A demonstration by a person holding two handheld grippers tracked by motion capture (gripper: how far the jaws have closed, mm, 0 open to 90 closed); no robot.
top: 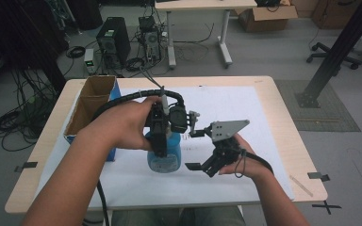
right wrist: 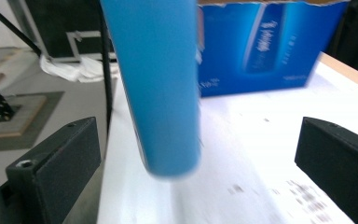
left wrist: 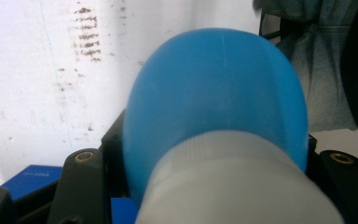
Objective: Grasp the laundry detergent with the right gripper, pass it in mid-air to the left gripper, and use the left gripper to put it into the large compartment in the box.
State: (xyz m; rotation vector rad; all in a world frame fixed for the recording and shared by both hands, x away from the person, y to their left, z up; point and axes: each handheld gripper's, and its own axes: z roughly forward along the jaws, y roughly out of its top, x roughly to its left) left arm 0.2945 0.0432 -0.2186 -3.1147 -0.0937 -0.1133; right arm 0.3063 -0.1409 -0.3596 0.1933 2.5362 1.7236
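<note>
A blue bottle (top: 165,157) with a white neck (left wrist: 233,186) is near the middle of the white sheet (top: 235,108). My left gripper (top: 160,143) comes down from above and is shut on the bottle at its neck, a black jaw on each side. In the left gripper view the bottle's blue shoulder (left wrist: 214,88) bulges between the jaws. My right gripper (top: 201,168) is just right of the bottle, open, pointing at it. In the right gripper view the blurred blue body (right wrist: 161,84) stands between the wide-apart jaws and touches neither. I cannot tell if the bottle rests on the sheet.
An open cardboard box (top: 92,106) with blue printed sides (right wrist: 261,46) stands at the table's left, behind the left forearm. The wooden table edge (top: 306,155) runs along the right. Computers, cables and another desk (top: 198,7) are on the floor beyond.
</note>
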